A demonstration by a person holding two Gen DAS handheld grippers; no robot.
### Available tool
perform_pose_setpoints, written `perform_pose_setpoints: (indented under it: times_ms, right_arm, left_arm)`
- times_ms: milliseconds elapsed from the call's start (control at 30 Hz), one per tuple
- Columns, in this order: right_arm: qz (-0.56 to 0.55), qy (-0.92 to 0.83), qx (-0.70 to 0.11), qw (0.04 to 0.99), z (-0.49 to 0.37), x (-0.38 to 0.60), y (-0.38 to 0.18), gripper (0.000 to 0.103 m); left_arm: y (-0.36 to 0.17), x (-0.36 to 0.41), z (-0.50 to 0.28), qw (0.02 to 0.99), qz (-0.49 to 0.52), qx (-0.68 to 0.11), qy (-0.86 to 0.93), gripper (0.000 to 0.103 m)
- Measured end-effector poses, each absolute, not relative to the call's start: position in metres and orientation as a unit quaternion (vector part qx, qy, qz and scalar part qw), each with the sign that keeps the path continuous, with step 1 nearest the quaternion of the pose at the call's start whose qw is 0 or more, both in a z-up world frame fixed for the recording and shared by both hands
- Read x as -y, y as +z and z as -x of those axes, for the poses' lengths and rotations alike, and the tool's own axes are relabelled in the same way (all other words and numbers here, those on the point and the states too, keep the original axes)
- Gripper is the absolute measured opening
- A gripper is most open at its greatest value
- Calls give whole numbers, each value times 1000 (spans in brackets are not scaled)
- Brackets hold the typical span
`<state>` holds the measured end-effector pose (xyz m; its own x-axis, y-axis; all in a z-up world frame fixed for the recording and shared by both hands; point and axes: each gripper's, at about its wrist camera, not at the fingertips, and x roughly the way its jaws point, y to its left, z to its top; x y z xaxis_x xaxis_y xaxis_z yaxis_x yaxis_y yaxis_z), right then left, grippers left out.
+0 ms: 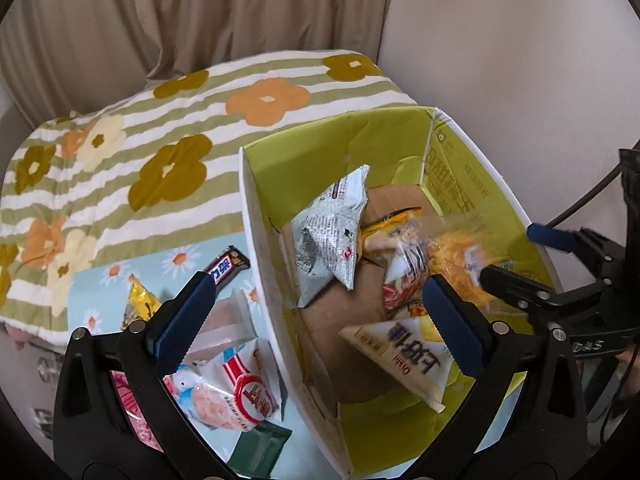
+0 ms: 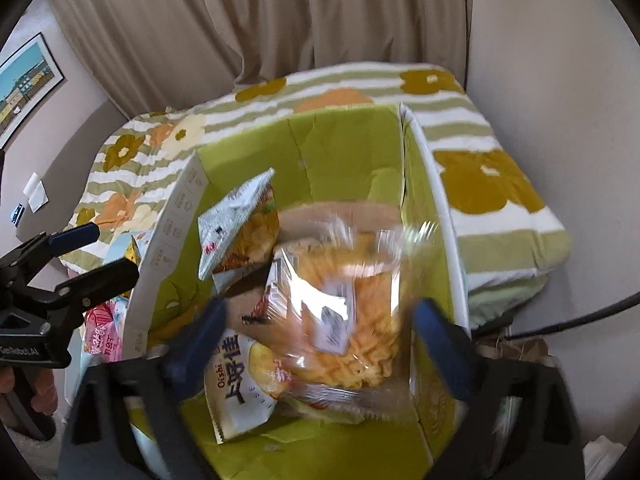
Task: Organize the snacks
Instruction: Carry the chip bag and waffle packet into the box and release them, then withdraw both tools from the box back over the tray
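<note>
A cardboard box [image 1: 256, 240] [image 2: 172, 232] with a green inside holds several snack bags. Among them are a newspaper-print bag [image 1: 332, 232] [image 2: 236, 220], a white Oishi bag [image 1: 404, 352] [image 2: 236, 392] and a clear bag of orange snacks [image 1: 456, 256] [image 2: 352, 304]. The clear bag is blurred and lies loose between the wide-apart fingers of my right gripper [image 2: 320, 344] [image 1: 520, 256], whose pads do not press it. My left gripper [image 1: 318, 320] [image 2: 92, 256] is open and empty, astride the box's left wall. Outside the box lie a chocolate bar [image 1: 226, 266], a shrimp-flake bag [image 1: 232, 388] and a green packet [image 1: 260, 448].
The loose snacks lie on a light-blue daisy mat [image 1: 100, 292], with a yellow wrapper [image 1: 138, 300] and a pink packet [image 1: 132, 404] [image 2: 102, 336] among them. A striped floral quilt [image 1: 160, 140] [image 2: 500, 184] spreads behind the box. Beige curtains and a wall close off the back.
</note>
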<state>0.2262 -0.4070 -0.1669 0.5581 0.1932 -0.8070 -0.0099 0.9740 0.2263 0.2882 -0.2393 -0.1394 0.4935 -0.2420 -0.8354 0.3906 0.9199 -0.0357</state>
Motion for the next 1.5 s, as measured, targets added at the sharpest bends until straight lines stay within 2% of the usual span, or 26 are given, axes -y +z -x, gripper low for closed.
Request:
perform_pose_setpoints:
  times_ms: [733,1167,1500]
  right_arm:
    - [-51,127,-413,901,-192,395,-120,103]
    - [-74,160,-376,910,-180,338,-88,103]
    - [-89,112,-387,911,-151,254,-99,103]
  left_arm:
    - [-111,208,-227,889,-86,-441,-92,103]
    - [-82,94,-176,907,-39,-419,-25,103]
    - [-94,-5,-150,905,-29,-423,-35,103]
